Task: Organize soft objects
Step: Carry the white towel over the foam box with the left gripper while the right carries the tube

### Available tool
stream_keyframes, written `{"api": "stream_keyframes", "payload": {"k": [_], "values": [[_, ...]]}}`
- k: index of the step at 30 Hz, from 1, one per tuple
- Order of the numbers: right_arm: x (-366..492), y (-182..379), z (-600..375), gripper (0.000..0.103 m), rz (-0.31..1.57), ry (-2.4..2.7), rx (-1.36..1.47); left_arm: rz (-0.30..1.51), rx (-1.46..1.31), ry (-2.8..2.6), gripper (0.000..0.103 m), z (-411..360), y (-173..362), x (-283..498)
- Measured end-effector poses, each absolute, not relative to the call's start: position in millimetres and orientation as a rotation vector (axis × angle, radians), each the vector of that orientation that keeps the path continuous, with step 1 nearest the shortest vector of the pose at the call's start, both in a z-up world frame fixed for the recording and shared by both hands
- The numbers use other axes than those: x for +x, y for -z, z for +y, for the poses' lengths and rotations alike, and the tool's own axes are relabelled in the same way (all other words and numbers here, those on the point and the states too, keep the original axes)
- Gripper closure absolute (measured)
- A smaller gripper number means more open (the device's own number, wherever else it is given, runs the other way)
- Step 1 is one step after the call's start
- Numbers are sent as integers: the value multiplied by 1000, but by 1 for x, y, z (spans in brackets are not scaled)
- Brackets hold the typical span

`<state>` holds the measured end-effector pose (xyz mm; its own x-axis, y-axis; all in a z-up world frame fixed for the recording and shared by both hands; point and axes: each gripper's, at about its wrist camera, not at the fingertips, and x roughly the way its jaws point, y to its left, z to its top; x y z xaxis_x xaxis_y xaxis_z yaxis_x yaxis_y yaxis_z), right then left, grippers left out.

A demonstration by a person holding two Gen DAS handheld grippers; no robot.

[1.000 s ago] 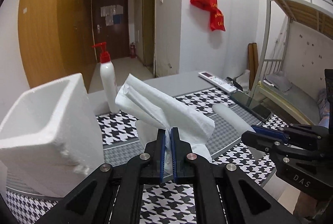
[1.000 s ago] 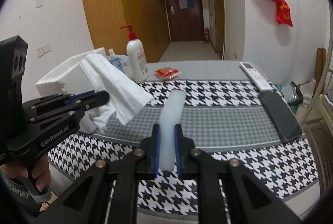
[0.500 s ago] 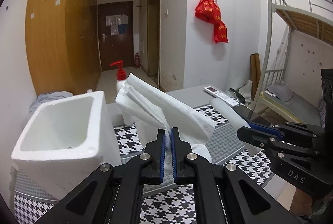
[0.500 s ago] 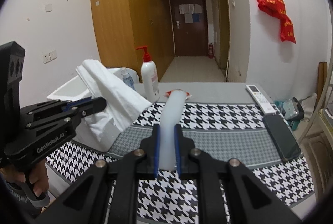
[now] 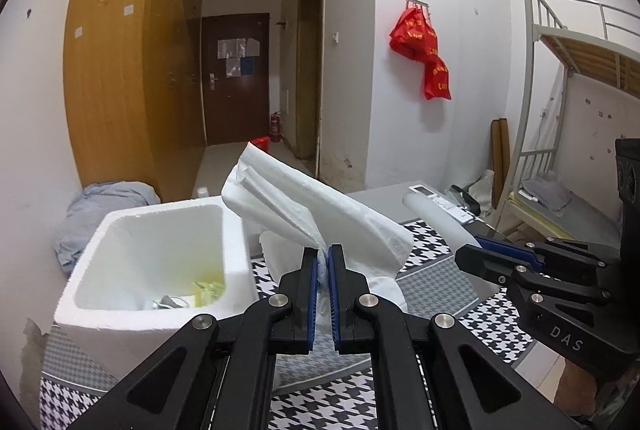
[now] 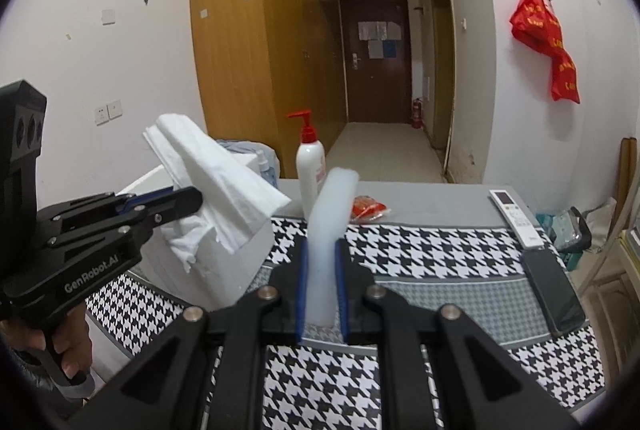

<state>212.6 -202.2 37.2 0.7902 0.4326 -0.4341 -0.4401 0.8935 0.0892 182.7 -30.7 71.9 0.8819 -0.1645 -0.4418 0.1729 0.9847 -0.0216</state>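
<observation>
Leftmost, I saw the foam box (image 5: 160, 258) standing on the worktop (image 6: 440, 270), its open top showing some small clutter in the bottom that I could not make out. A crumpled blue cloth (image 5: 100, 214) lay behind it against the wall.

My left gripper (image 5: 323, 270) had its fingers (image 5: 310, 294) closed tight on a wad of white tissue (image 5: 320, 214). The tissue was off the worktop, fanning up and away from the fingers, its far end hanging over the box's right rim. In the right wrist view the same tissue (image 6: 216, 182) sat in front of the box (image 6: 224, 270), with a hand (image 6: 60, 346) gripping the handle below.

Further right, a pump bottle (image 6: 310, 170) stood upright behind the patterned mat (image 6: 440, 250), with a red packet (image 6: 368, 208) just beside it.

My right gripper (image 6: 321, 282) had its fingers (image 6: 300, 290) nearly shut, pressing on a pale foam strip (image 6: 328, 222) that rose upright out of them, clear of the worktop.

At the far right lay a remote (image 6: 516, 216) and a dark phone (image 6: 554, 294), near each other.
</observation>
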Motion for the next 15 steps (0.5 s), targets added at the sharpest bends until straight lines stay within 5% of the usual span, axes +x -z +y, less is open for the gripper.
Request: {"api": "stream_keyframes", "payload": {"k": [15], "values": [[223,-45,-168,87,458,-531,-44,458,3,117,97,1,-76,184]]}}
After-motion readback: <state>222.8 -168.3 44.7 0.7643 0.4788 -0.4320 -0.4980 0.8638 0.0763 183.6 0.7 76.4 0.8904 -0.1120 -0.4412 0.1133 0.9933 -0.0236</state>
